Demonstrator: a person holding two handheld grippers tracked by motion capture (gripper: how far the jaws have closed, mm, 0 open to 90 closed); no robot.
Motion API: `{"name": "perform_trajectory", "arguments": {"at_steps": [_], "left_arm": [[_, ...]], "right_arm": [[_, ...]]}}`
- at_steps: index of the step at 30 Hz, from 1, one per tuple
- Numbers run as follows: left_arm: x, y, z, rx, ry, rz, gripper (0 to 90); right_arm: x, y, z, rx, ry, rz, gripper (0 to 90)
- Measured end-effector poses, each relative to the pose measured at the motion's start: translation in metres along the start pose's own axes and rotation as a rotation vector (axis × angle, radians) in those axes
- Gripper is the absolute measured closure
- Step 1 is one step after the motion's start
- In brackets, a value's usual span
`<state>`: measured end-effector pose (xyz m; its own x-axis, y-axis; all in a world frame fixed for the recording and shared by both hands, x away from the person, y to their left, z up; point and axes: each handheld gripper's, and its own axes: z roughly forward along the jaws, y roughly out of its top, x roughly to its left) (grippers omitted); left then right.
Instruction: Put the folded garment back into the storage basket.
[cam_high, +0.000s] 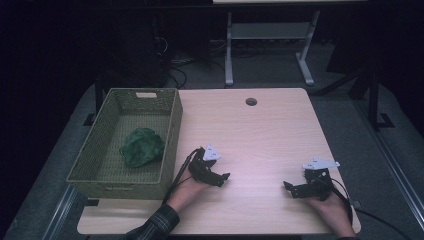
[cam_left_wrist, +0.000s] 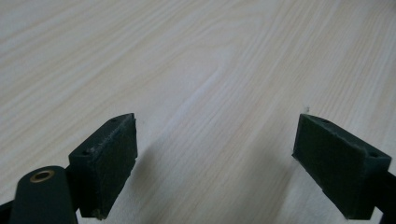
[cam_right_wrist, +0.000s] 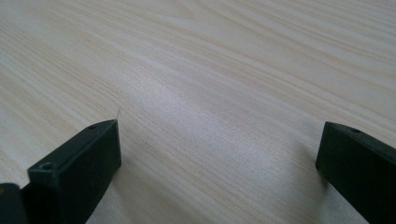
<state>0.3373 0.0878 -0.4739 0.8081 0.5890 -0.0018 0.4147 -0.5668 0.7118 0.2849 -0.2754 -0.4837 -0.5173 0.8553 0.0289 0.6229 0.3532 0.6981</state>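
A green woven basket (cam_high: 170, 135) stands at the table's left, with a crumpled dark green cloth (cam_high: 142, 146) lying inside it. Just right of the basket's near corner, my left gripper (cam_high: 223, 179) rests low over the wood, held by a hand in a plaid sleeve. In the left gripper view my left gripper (cam_left_wrist: 215, 158) is open, bare tabletop between its pads (cam_left_wrist: 109, 161). At the near right my right gripper (cam_high: 289, 189) points left, also low on the table. In the right gripper view my right gripper (cam_right_wrist: 219, 168) stands wide open with nothing between its pads (cam_right_wrist: 86, 165).
The light wooden table (cam_high: 255, 135) has a round cable hole (cam_high: 251, 101) near its far edge. Behind the table, a desk frame (cam_high: 270, 45) and cables sit on the dark floor. Cables trail from both grippers toward the near edge.
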Motion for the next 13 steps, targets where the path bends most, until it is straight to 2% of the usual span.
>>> {"name": "perform_trajectory", "arguments": {"at_steps": [3, 13], "left_arm": [[0.0005, -0.0042, 0.0022, -0.008, 0.007, 0.003, 12.7], [0.0003, -0.0043, 0.0025, -0.010, 0.009, 0.002, 12.5]], "right_arm": [[0.0000, 0.0000, 0.0000, 0.000, 0.000, 0.000, 0.0], [0.0001, 0.0000, 0.0000, 0.000, 0.001, -0.001, 0.0]]}}
